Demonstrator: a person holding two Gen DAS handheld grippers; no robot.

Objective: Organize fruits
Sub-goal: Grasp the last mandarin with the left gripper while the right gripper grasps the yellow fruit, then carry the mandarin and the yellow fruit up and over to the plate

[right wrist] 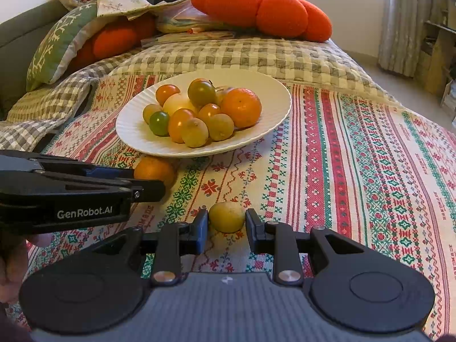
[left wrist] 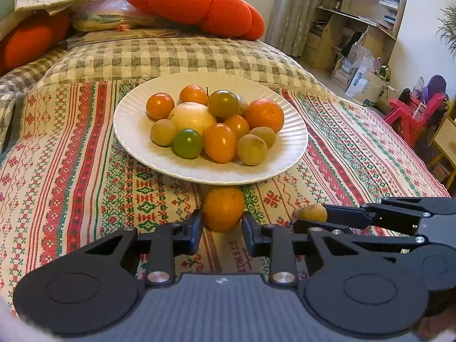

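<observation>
A white ribbed plate point(left wrist: 134, 142) point(right wrist: 273, 97) on a patterned cloth holds several fruits: oranges, small tomatoes, tan round fruits. A loose orange point(left wrist: 223, 209) point(right wrist: 154, 171) lies on the cloth just before the plate. My left gripper point(left wrist: 222, 235) point(right wrist: 148, 183) is open, its fingers on either side of this orange. A small yellow-tan fruit point(right wrist: 227, 217) point(left wrist: 312, 213) lies on the cloth to the right. My right gripper point(right wrist: 226, 232) point(left wrist: 309, 218) is open, its fingers straddling that fruit with small gaps.
The cloth covers a checked quilt point(left wrist: 176, 57) on a bed. Orange pumpkin-shaped cushions point(left wrist: 193, 2) point(right wrist: 262, 8) and other pillows point(right wrist: 57, 42) lie behind the plate. Shelves point(left wrist: 356, 28) and a red toy chair point(left wrist: 410, 114) stand off to the right.
</observation>
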